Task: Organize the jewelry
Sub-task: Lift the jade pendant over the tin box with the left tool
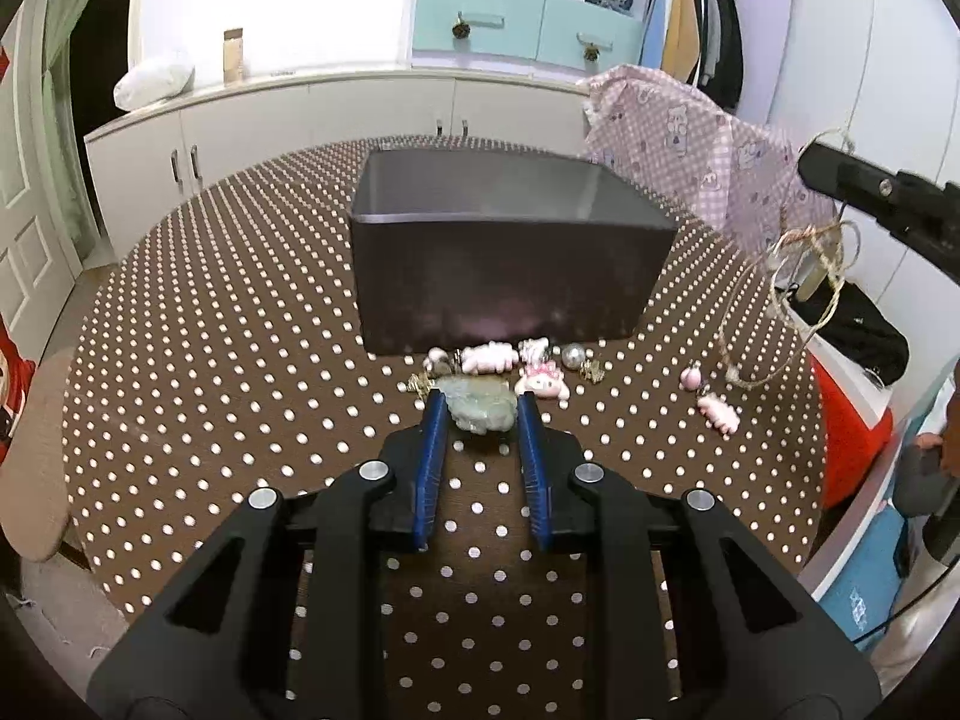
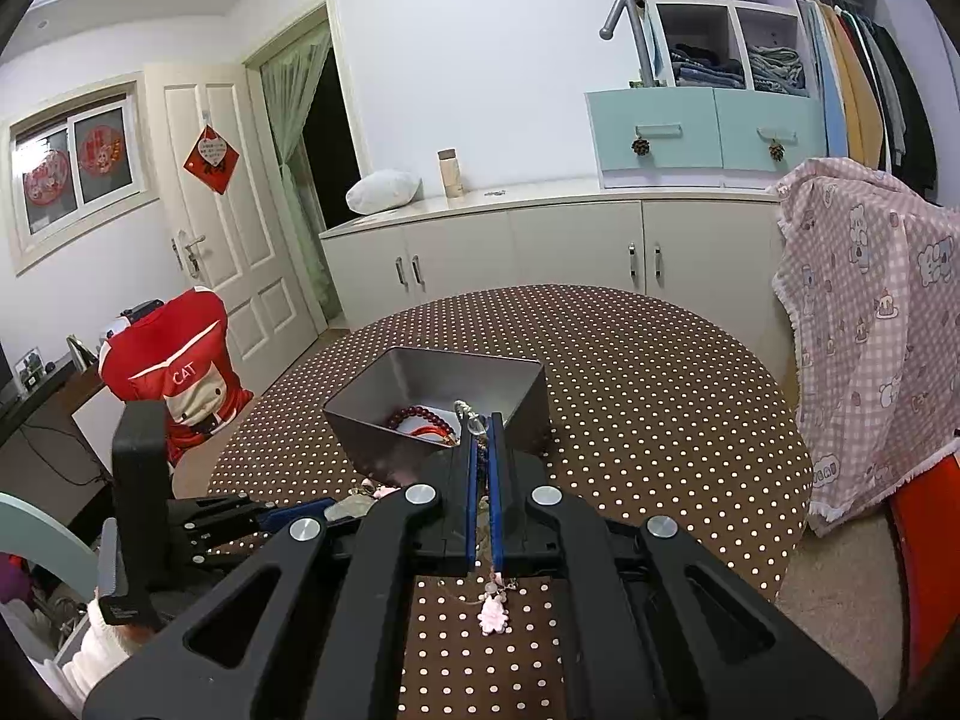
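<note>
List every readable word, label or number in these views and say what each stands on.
"CAT": white letters on the red chair cover.
Red diamond door hanging: characters too small to read.
Red window decorations: unreadable.
Blue box beside the table: print too blurred to read.

your left gripper [image 1: 477, 411] is matt black plastic w/ ribbed blue pads and shiny metal bolt heads; same build on the right gripper [image 2: 482, 438]. the box [image 1: 504, 264] looks like dull grey metal, smooth, w/ a soft sheen inside (pink glare on its front wall). the tablecloth [image 1: 240, 360] under you is brown polka-dot fabric, matt. the pale green stone piece [image 1: 480, 411] looks waxy, semi-gloss. the pink charms [image 1: 489, 357] look like glossy plastic, the silver bead [image 1: 573, 355] mirror-shiny. the red beads [image 2: 414, 417] in the box are polished. the pink checked blanket [image 2: 870, 324] is soft cloth w/ frayed edges.
</note>
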Action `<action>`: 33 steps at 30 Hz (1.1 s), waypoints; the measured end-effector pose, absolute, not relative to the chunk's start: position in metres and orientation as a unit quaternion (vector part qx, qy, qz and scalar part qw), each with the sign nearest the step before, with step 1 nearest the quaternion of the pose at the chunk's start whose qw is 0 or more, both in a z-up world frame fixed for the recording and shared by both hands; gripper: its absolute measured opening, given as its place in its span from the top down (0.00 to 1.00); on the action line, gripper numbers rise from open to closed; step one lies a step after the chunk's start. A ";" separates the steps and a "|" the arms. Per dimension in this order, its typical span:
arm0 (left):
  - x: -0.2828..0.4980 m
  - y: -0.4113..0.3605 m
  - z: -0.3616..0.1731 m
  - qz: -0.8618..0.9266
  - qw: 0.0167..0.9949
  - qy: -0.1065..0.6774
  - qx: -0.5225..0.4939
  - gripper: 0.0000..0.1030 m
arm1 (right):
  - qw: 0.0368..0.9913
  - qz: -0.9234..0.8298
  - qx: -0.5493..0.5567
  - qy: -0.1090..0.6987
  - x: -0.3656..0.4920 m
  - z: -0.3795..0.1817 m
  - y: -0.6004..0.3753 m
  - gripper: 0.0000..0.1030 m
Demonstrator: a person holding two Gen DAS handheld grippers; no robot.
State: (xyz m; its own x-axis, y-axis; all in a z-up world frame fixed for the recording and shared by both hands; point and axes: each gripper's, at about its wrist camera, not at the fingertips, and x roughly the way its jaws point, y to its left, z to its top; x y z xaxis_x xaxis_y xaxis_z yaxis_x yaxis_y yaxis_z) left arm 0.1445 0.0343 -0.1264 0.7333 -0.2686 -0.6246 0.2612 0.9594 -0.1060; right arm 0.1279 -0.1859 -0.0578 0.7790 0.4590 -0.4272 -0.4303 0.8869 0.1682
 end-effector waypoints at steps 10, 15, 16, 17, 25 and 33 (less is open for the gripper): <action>0.141 0.040 -0.108 -0.135 0.940 0.313 0.002 0.78 | 0.943 0.242 0.024 0.227 0.129 -0.052 -0.179 0.99; 0.144 0.042 -0.095 -0.134 0.944 0.300 0.002 0.78 | 0.944 0.244 0.023 0.221 0.131 -0.046 -0.176 0.99; 0.145 0.041 -0.091 -0.134 0.946 0.295 0.003 0.78 | 0.944 0.245 0.022 0.219 0.132 -0.044 -0.175 0.99; 0.145 0.041 -0.088 -0.135 0.947 0.291 0.003 0.78 | 0.944 0.246 0.021 0.217 0.132 -0.042 -0.174 0.99; 0.160 0.036 -0.057 -0.141 0.955 0.259 0.012 0.78 | 0.948 0.249 0.019 0.197 0.145 -0.024 -0.166 0.99; 0.180 0.027 -0.048 -0.147 0.956 0.255 0.015 0.78 | 0.949 0.255 0.018 0.185 0.164 -0.013 -0.156 0.99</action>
